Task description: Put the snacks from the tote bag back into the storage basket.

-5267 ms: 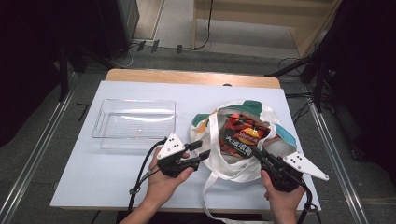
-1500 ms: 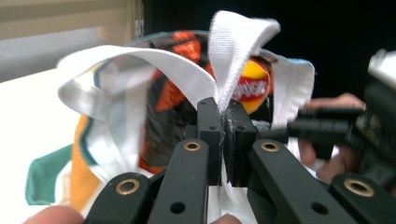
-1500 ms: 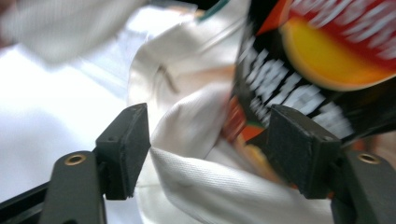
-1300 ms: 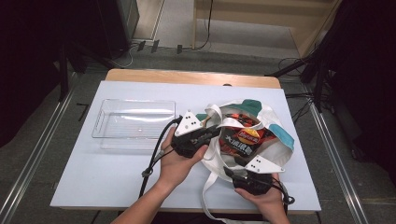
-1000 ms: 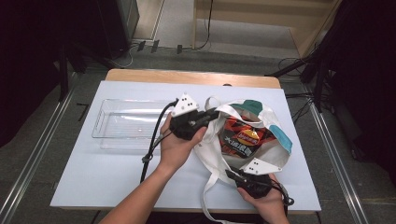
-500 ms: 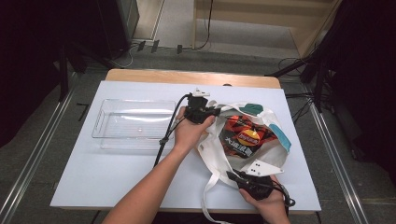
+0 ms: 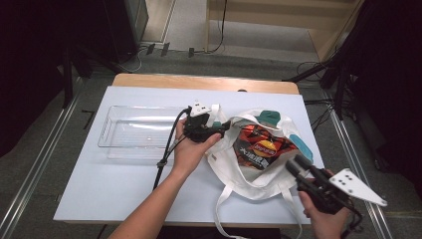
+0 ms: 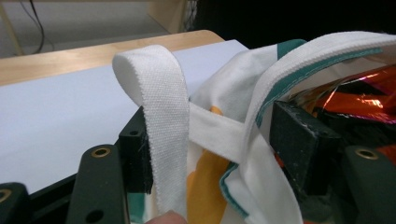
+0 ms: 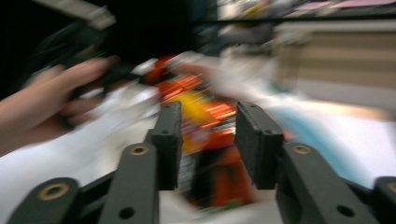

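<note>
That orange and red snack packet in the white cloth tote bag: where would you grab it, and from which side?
Probably by its near bottom edge, coming in from the bag's open mouth on the person's side. The orange and red snack packet lies flat inside the white cloth tote bag, face up, cloth around its far end. The right gripper already points that way, open.

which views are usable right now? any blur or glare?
Right gripper view: heavy motion blur, the snack bag and the left hand smeared, only its own jaws sharp. Left gripper view: crisp on the white strap, foil glare at the right edge. High view: evenly lit table, dark surroundings, soft reflections on the clear tray.
</note>
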Tool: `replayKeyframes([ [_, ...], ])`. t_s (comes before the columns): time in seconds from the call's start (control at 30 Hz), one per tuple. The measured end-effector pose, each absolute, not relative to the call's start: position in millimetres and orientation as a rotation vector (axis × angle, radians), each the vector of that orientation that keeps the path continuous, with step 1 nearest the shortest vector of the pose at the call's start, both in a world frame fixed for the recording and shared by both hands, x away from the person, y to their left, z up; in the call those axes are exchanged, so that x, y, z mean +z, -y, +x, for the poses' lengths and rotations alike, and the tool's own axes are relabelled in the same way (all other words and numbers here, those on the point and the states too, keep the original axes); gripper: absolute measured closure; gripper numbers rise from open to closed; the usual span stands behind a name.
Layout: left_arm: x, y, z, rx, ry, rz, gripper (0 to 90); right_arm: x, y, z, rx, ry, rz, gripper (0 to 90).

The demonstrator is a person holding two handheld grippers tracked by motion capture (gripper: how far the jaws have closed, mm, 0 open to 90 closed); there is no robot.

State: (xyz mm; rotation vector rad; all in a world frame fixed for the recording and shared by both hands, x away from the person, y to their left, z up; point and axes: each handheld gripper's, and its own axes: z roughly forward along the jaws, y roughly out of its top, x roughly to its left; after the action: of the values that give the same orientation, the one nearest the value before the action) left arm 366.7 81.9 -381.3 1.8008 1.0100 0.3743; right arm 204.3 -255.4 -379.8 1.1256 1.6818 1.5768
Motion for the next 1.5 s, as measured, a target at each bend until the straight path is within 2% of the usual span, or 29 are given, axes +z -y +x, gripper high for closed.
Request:
replayKeyframes([
  [0.03, -381, -84, 366, 0.369, -1.010, 1.803, 37.8, -379, 263, 205, 1.555, -1.621, 1.161, 54.1],
  [0.07, -382, -85, 365, 0.350, -1.011, 1.807, 39.9, -379, 274, 209, 1.503, -1.548, 1.246, 44.9],
  [0.13, -386, -85, 363, 0.318, -0.996, 1.844, 40.4, -381, 280, 214, 1.448, -1.535, 1.277, 41.0],
  [0.2, -392, -82, 357, 0.290, -0.981, 1.868, 41.0, -386, 283, 220, 1.384, -1.558, 1.297, 41.0],
  [0.3, -399, -79, 353, 0.262, -0.956, 1.899, 42.5, -395, 281, 231, 1.283, -1.628, 1.312, 49.7],
  [0.4, -405, -74, 350, 0.251, -0.937, 1.938, 44.7, -401, 278, 238, 1.221, -1.644, 1.303, 67.4],
  [0.47, -409, -70, 349, 0.260, -0.938, 1.967, 49.5, -402, 280, 242, 1.252, -1.659, 1.307, 83.6],
  [0.5, -411, -67, 348, 0.281, -0.939, 1.985, 53.7, -402, 280, 243, 1.253, -1.667, 1.304, 88.8],
  [0.53, -412, -66, 348, 0.293, -0.940, 1.995, 56.3, -401, 280, 245, 1.249, -1.671, 1.297, 90.0],
  [0.73, -417, -64, 350, 0.291, -0.949, 2.051, 76.2, -390, 282, 254, 1.253, -1.644, 1.282, 90.0],
  [0.8, -420, -63, 350, 0.287, -0.958, 2.081, 85.8, -386, 282, 262, 1.258, -1.619, 1.291, 90.0],
  [0.9, -424, -62, 350, 0.289, -0.975, 2.097, 88.5, -384, 283, 276, 1.248, -1.612, 1.315, 90.0],
  [1.03, -426, -62, 351, 0.280, -0.997, 2.100, 89.2, -405, 285, 308, 1.194, -1.674, 1.421, 90.0],
  [1.17, -432, -60, 351, 0.279, -1.014, 2.098, 89.2, -450, 275, 334, 1.126, -1.836, 1.544, 90.0],
  [1.23, -434, -60, 351, 0.270, -1.026, 2.096, 88.8, -469, 270, 339, 1.119, -1.860, 1.586, 90.0],
  [1.3, -435, -59, 350, 0.278, -1.034, 2.080, 88.0, -471, 273, 338, 1.180, -1.819, 1.632, 90.0],
  [1.33, -434, -60, 349, 0.284, -1.029, 2.080, 86.8, -467, 275, 334, 1.211, -1.782, 1.640, 86.5],
  [1.4, -433, -62, 348, 0.289, -1.017, 2.058, 84.2, -455, 279, 320, 1.284, -1.689, 1.577, 73.3],
  [1.47, -432, -64, 345, 0.303, -1.015, 2.036, 81.7, -443, 282, 302, 1.345, -1.618, 1.528, 66.6],
  [1.5, -431, -66, 343, 0.302, -1.016, 2.024, 80.3, -438, 283, 291, 1.365, -1.590, 1.522, 66.1],
])
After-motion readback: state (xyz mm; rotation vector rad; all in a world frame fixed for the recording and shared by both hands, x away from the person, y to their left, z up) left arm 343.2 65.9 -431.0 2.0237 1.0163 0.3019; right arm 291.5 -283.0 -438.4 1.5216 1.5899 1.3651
